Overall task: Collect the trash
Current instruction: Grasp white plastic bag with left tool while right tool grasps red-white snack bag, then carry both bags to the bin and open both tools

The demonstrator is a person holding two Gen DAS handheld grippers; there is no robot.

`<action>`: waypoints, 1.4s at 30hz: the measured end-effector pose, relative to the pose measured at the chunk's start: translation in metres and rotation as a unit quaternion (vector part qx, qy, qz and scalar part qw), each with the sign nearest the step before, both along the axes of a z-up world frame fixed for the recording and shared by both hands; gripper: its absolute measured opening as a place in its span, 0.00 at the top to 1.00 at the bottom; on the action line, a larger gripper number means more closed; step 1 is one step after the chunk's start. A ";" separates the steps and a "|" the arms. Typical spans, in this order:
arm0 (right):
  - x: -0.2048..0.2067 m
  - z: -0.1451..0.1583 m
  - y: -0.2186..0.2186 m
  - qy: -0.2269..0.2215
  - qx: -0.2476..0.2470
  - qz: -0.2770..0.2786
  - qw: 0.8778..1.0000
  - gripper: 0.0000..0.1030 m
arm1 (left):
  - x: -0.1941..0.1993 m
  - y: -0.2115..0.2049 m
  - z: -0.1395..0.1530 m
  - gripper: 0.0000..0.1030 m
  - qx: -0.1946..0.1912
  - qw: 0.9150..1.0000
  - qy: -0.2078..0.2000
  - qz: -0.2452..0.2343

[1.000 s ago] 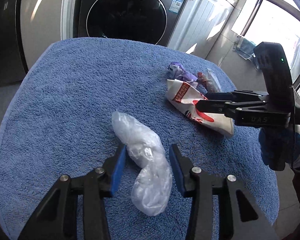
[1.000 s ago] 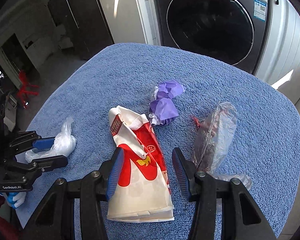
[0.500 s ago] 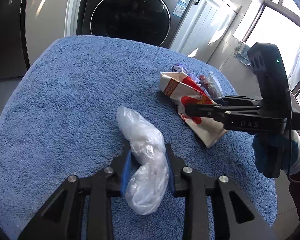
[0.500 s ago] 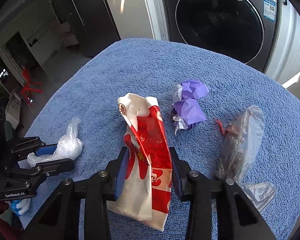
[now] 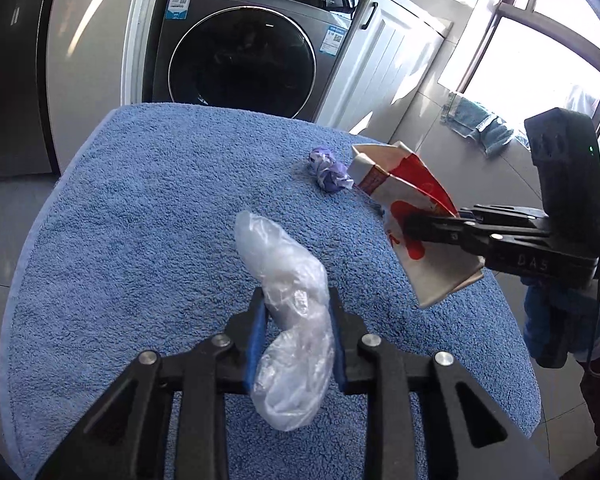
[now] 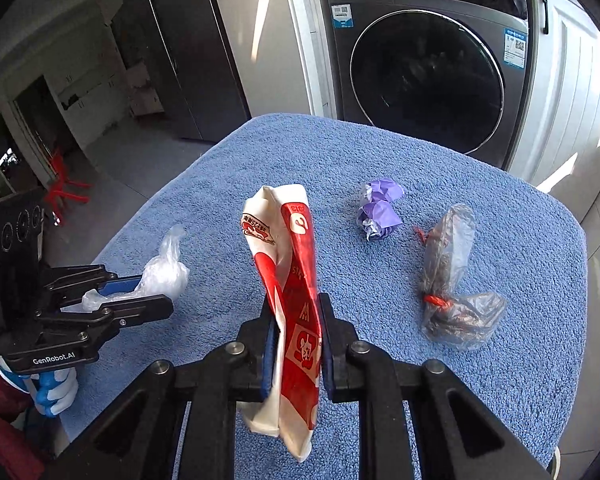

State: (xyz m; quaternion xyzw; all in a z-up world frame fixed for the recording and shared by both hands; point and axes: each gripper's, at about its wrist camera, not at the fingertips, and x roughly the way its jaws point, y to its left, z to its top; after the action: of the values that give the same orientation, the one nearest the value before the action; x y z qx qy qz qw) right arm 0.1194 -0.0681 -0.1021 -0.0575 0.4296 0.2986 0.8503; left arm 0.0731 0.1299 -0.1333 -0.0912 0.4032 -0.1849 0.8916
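Roughly halfway, judging by the layout on the blue towel: two of four scraps gripped, two not yet touched. Clamped in the left gripper, a crumpled clear plastic bag, with jaws narrow, just closed in, pads pressing it on both sides, one end poking forward and the other drooping below the fingers. Pinched in the right gripper, a red-and-white paper bag, with jaws narrower and likewise just closed in, squeezing the paper flat and upright between them, the open top standing beyond the tips and the bottom corner hanging underneath. Seemingly lifted off the towel in both cases, though hard to be sure for the clear bag. Lying loose near the far right part of the towel, a purple paper wad and, just beside it, a dark plastic bag tied with red string. No bin anywhere in view, so nowhere yet to drop the two held pieces; carrying off and two more pickups probably to come. Both grippers angled downward over the near edge of the towel, side by side and well apart, pointing toward the washing machine. Gloved hands wrapped round the handles below: left, right.
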 end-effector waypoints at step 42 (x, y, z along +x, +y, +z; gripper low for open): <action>-0.145 -0.095 -0.433 0.055 0.057 -0.436 0.897 0.81 | 0.015 -0.500 0.004 0.73 0.091 0.920 0.091 -0.370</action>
State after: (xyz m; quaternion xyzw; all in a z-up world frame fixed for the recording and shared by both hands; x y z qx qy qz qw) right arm -0.0257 -0.5012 -0.1970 0.2001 0.4400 -0.0752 0.8722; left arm 0.0885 -0.3705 -0.1297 0.1292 0.5024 -0.4548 0.7239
